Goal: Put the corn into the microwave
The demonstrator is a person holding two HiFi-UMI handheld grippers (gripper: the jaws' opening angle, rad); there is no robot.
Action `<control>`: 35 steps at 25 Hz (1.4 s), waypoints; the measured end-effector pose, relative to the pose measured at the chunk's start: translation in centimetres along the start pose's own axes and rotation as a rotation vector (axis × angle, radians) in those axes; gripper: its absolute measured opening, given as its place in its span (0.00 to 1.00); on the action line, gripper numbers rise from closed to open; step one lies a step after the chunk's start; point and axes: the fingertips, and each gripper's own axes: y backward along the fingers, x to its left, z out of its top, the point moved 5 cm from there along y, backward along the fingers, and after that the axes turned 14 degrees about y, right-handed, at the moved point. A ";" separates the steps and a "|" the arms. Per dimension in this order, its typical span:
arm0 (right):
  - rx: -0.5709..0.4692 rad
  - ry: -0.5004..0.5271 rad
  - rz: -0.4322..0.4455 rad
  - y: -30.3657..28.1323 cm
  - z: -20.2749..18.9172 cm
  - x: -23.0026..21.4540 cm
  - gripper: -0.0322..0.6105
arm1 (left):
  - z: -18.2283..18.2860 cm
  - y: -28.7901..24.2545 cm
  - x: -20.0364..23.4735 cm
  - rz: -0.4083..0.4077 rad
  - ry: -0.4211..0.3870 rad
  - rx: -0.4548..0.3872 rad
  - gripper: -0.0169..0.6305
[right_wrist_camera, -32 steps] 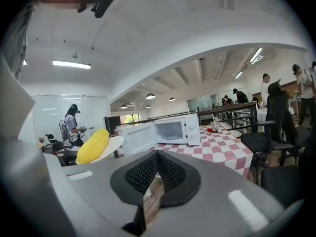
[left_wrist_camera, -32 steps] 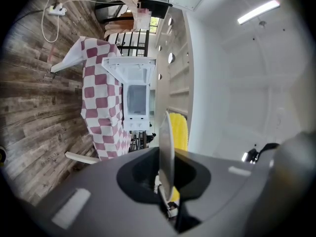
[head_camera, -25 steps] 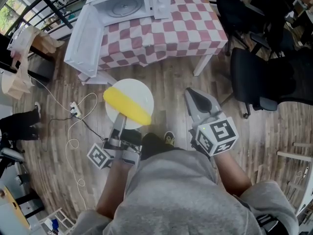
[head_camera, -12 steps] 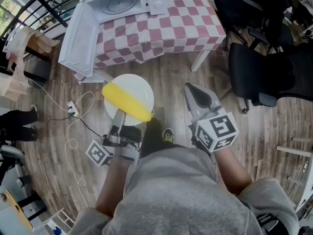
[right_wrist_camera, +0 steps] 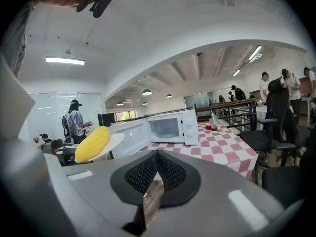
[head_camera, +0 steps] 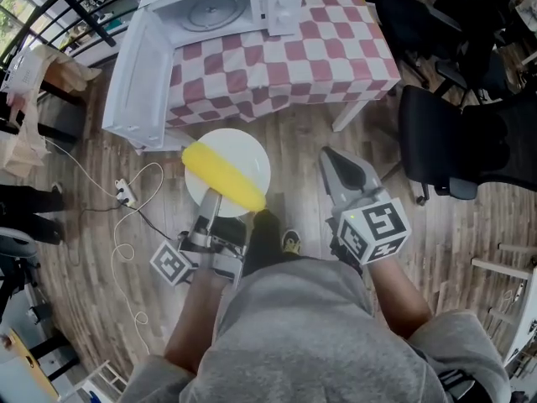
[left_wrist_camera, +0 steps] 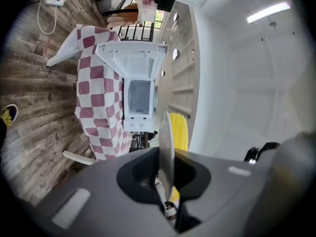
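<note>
A yellow corn cob [head_camera: 223, 175] lies on a white plate [head_camera: 243, 151] held over the wooden floor, in front of the table. My left gripper [head_camera: 210, 200] is shut on the plate's near rim. In the left gripper view the plate [left_wrist_camera: 165, 147] stands edge-on between the jaws with the corn [left_wrist_camera: 179, 131] behind it. The white microwave [head_camera: 225, 3] stands on the table, its door [head_camera: 139, 78] swung wide open to the left and its cavity empty. My right gripper [head_camera: 342, 173] hangs to the right of the plate, shut with nothing in it; its view shows the microwave [right_wrist_camera: 170, 127] and corn [right_wrist_camera: 92, 143].
The table wears a red-and-white checked cloth [head_camera: 336, 57]. A black office chair [head_camera: 457, 141] stands to the right. A power strip with a white cable [head_camera: 126, 193] lies on the floor at left. A cup [right_wrist_camera: 213, 124] sits on the table, with people standing beyond it.
Both grippers and the plate with the corn have drifted a little closer to the table and the open microwave. Neither grip has changed.
</note>
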 end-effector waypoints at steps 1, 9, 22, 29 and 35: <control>0.005 -0.001 0.001 -0.7 0.1 -0.2 0.05 | 0.6 -0.5 0.1 0.005 0.003 -0.003 0.07; 0.026 -0.012 0.001 -7.2 1.2 -1.8 0.05 | 5.2 -5.8 0.8 0.027 0.016 0.002 0.07; 0.033 -0.007 -0.039 -13.7 3.8 -3.9 0.05 | 11.0 -11.6 0.7 0.033 0.033 0.004 0.07; 0.037 0.004 -0.048 -16.4 4.9 -3.5 0.05 | 13.9 -13.3 0.7 0.029 0.038 0.008 0.07; 0.030 0.013 -0.060 -18.5 5.7 -3.3 0.05 | 16.1 -14.0 1.2 0.041 0.033 0.012 0.07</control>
